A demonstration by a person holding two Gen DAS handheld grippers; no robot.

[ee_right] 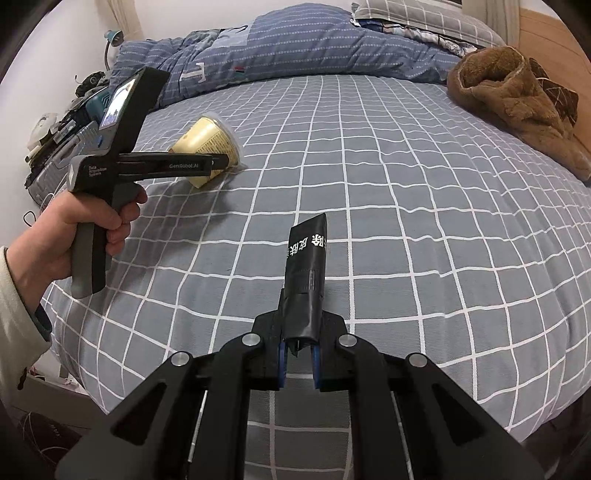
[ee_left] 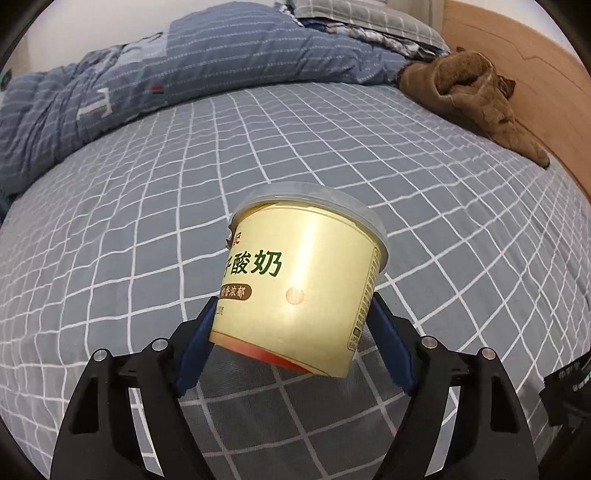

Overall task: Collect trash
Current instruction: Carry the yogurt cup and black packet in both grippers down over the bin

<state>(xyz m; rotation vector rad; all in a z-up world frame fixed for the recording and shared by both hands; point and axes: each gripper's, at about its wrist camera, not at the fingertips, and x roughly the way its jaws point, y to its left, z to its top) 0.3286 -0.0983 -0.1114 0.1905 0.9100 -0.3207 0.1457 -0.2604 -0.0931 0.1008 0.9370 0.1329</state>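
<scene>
A cream yogurt cup (ee_left: 299,284) with green Chinese print and a clear lid sits between the blue pads of my left gripper (ee_left: 293,325), which is shut on its lower half; the cup tilts over the grey checked bed sheet (ee_left: 147,206). The right wrist view shows the same cup (ee_right: 207,147) held by the left gripper (ee_right: 218,162), its lid rim near the sheet. My right gripper (ee_right: 297,354) is shut on a black wrapper (ee_right: 306,280) with white Chinese print, which sticks forward above the bed. The wrapper's edge also shows in the left wrist view (ee_left: 565,380).
A blue striped quilt (ee_right: 295,48) lies bunched at the bed's far side with checked pillows (ee_left: 354,18) behind. A brown fleece garment (ee_right: 517,99) lies at the right by the wooden headboard (ee_left: 517,70). A cluttered stand with a suitcase (ee_right: 59,155) is left of the bed.
</scene>
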